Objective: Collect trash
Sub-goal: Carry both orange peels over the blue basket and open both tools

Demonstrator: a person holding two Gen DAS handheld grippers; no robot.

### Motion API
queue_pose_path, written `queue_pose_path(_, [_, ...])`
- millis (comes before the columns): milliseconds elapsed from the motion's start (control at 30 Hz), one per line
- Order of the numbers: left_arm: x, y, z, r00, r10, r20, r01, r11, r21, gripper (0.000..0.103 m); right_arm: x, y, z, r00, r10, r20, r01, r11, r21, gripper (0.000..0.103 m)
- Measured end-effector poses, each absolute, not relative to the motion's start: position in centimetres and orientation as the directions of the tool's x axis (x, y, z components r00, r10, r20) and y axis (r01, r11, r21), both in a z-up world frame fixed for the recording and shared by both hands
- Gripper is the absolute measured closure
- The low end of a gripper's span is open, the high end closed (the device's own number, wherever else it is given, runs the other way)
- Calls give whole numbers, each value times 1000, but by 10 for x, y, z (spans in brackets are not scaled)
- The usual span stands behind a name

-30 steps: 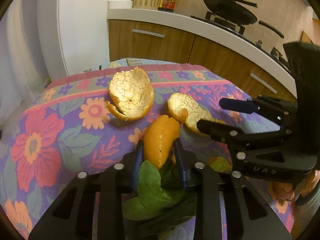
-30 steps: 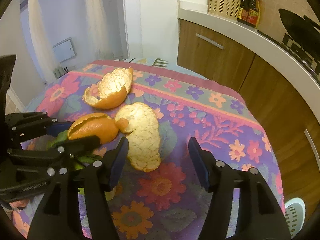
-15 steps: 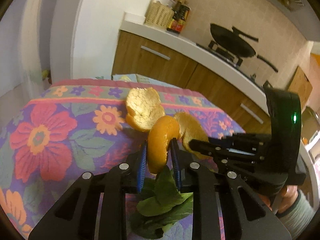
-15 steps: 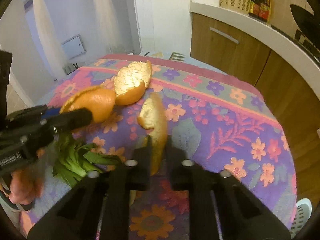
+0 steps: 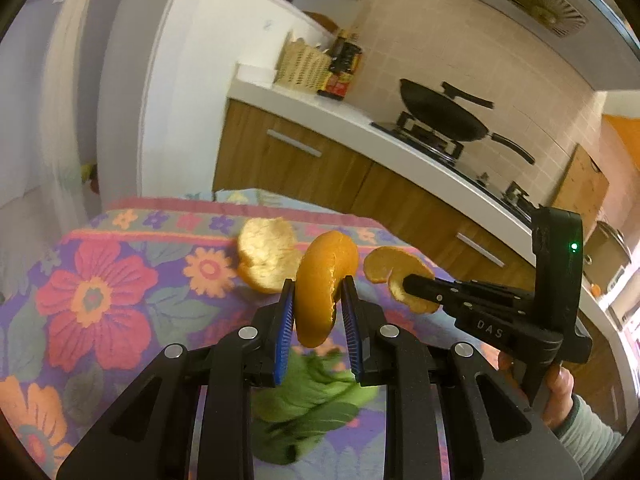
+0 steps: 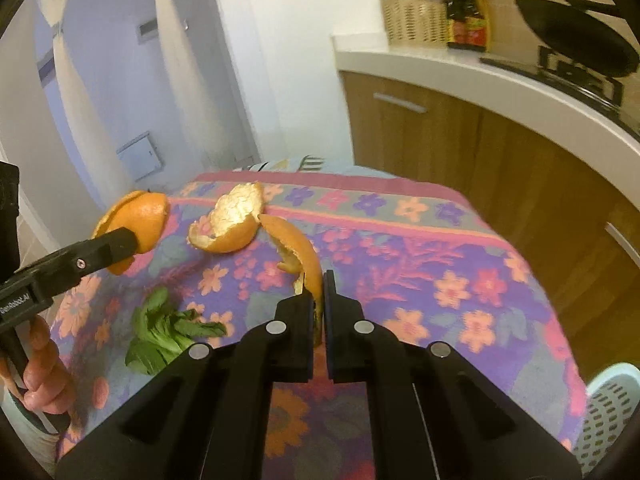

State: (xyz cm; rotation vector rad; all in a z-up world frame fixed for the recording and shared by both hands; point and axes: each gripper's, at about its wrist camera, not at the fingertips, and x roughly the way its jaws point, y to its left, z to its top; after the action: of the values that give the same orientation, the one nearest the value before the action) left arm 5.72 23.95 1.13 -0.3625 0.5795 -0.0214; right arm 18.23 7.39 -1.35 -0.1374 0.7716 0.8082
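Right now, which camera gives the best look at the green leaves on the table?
The right wrist view: the leaves lie sharp and unblocked on the tablecloth. In the left wrist view they are blurred and half hidden behind the left tool.

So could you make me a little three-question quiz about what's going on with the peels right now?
1. True or false: both grippers hold an orange peel.
2. How many peels lie loose on the tablecloth? A) none B) one C) three
3. Fill in: the green ____ lie on the cloth, not yet picked up.

Key:
1. True: left gripper and right gripper each clamp a peel.
2. B: the cupped peel.
3. Leaves.
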Motion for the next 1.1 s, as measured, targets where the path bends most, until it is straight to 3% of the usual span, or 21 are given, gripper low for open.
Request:
queue_pose_path(333, [58, 157, 36, 843, -169, -512, 26, 961, -274, 82, 163, -27, 17, 543, 595, -593, -590, 773, 236, 101])
queue_pose_path(533, [67, 97, 41, 827, -257, -499, 128, 952, -278, 82, 147, -95, 34, 624, 544, -561, -509, 828, 236, 101])
queue_pose_path(833, [88, 7, 41, 781, -360, -509, 257, 930, -263, 82, 141, -189, 26, 691, 458, -558, -368, 889, 274, 101])
queue_pose_path(1100, [112, -61, 25, 724, -424, -545, 332, 906, -263, 82, 146, -265, -7, 682, 403, -610, -244, 912, 330, 101])
